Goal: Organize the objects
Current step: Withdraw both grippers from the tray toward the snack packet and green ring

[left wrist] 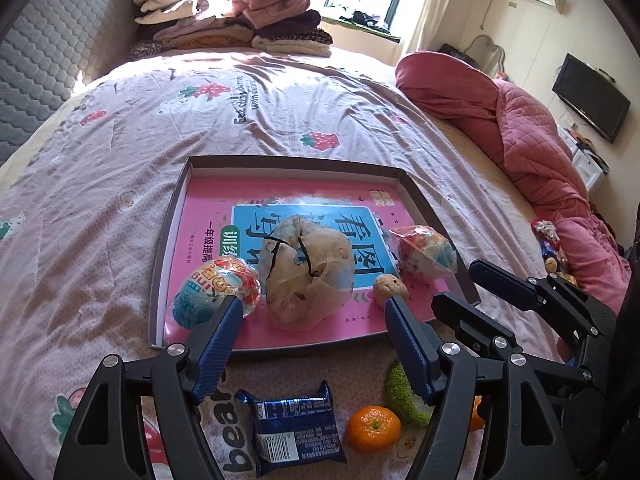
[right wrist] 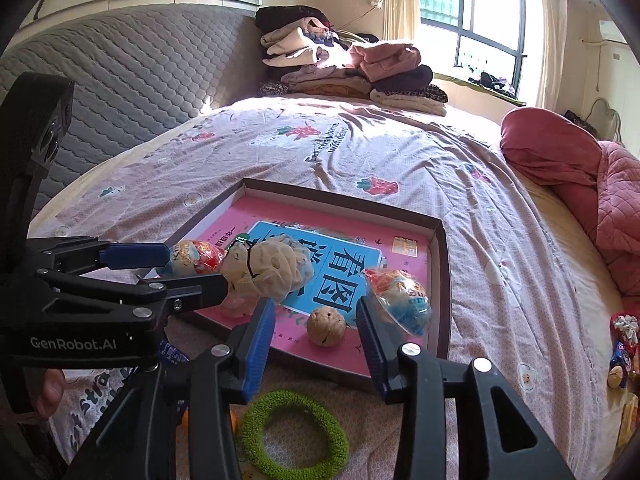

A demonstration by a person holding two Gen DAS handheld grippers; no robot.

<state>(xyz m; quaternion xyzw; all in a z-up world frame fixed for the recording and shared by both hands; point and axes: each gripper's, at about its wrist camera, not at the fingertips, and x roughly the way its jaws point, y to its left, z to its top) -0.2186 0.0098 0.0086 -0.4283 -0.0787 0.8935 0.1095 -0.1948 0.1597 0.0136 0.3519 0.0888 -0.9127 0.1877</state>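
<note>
Currently the bed (left wrist: 280,92) is a soft, wrinkled base, so the shallow tray (left wrist: 168,216) lying on it may tilt if pressed on one edge; this would roll its contents. Inside the tray, on a pink book cover, lie a tied bag of nuts (left wrist: 308,272), two wrapped snack balls (one (left wrist: 216,292) at the near left corner, one (left wrist: 424,252) against the right wall) and a single walnut (right wrist: 326,326). The walnut is round and loose: a bump could send it rolling across the slick cover. Items yet to be sorted lie on the bed in front of the tray: a blue snack packet (left wrist: 296,428), a mandarin (left wrist: 372,428) and a green ring (right wrist: 296,432). The left gripper (left wrist: 316,312) is spread wide and empty over the tray's near edge; the right gripper (right wrist: 316,320) is likewise spread and empty, above the ring. Both tools sit close together, so collision is a risk. The mandarin may roll away on a poor pinch.
</note>
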